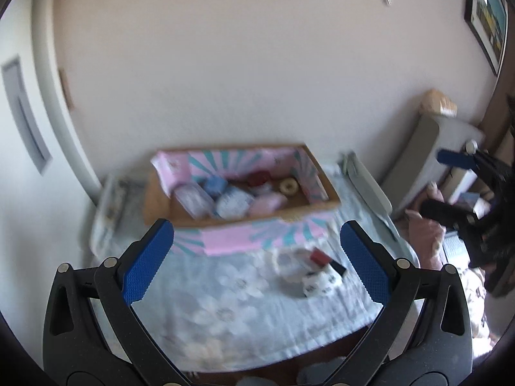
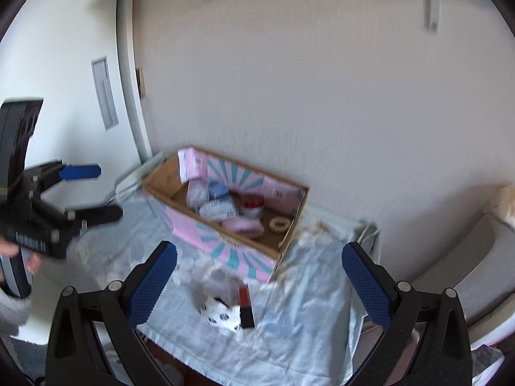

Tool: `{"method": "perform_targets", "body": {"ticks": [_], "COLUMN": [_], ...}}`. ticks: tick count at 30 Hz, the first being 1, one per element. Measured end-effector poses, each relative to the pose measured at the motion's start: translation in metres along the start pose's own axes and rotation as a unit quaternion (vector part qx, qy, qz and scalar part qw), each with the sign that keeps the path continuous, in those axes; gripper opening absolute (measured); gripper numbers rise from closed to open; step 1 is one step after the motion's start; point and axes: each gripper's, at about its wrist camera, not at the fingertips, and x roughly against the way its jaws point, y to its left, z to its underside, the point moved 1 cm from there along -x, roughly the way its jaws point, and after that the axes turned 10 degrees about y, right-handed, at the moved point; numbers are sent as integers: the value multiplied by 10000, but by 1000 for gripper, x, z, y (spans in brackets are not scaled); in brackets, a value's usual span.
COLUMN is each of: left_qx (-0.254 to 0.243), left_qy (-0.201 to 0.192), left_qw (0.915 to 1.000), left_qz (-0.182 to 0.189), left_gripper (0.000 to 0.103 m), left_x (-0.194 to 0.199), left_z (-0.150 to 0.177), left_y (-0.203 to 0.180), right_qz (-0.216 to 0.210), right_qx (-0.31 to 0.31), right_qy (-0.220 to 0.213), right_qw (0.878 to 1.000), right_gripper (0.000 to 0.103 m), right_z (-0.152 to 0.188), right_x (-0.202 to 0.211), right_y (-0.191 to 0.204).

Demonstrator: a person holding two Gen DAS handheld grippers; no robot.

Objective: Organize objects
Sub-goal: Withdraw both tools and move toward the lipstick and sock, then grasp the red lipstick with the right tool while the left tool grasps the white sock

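Pale wall backs a table point(image 1: 225, 315) draped in light blue floral cloth. From my left wrist, my left gripper point(image 1: 257, 257) hangs wide and empty above it; the pink-patterned cardboard box point(image 1: 241, 189) holds several blurred items, with a spotted white bundle point(image 1: 318, 281) and red-black item point(image 1: 325, 259) lying just before it.

From my right wrist, my right gripper point(image 2: 259, 281) also gapes wide, empty, over the bundle.
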Motion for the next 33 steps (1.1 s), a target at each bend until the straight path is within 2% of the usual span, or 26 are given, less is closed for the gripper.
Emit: {"method": "perform_targets", "body": {"ticks": [4, 6, 10, 11, 18, 22, 25, 27, 30, 32, 33], "left_qx": [-41, -25, 205, 246, 336, 388, 370, 400, 424, 404, 402], "left_qy": [343, 516, 824, 866, 1065, 1139, 1188, 1210, 1187, 1197, 1210], "left_qw": [9994, 9986, 9959, 9953, 9928, 9916, 9912, 9906, 9904, 9899, 9892], "left_qz": [53, 103, 307, 347, 426, 466, 450, 488, 565, 645, 719], "left_gripper": [103, 103, 103, 102, 96, 90, 89, 86, 84, 73, 72], "left_x": [-34, -56, -104, -114, -173, -191, -200, -205, -208, -211, -212], "left_z": [24, 37, 62, 67, 91, 97, 99, 100, 100, 98, 97], "left_y": [-29, -41, -58, -62, -78, -79, -81, -81, -82, -81, -82], "right_qz": [-395, -549, -706, -828, -1200, -1365, -1447, -1461, -1485, -1467, -1448], "right_qx": [-58, -78, -141, -170, -29, -18, 25, 80, 141, 180, 225], "right_qy": [377, 595, 1022, 1161, 1638, 1781, 1861, 1912, 1917, 1893, 1893], "right_qw": [9985, 9967, 9922, 9896, 9792, 9745, 9718, 9706, 9700, 9707, 9709], "right_gripper": [101, 97, 82, 75, 58, 54, 45, 35, 32, 30, 30], "right_z": [8, 13, 27, 32, 53, 58, 60, 61, 62, 63, 64], "right_x": [-32, -56, -107, -123, -184, -204, -214, -220, -223, -222, -223], "right_y": [-17, -25, -33, -34, -29, -25, -20, -17, -15, -13, -12]}}
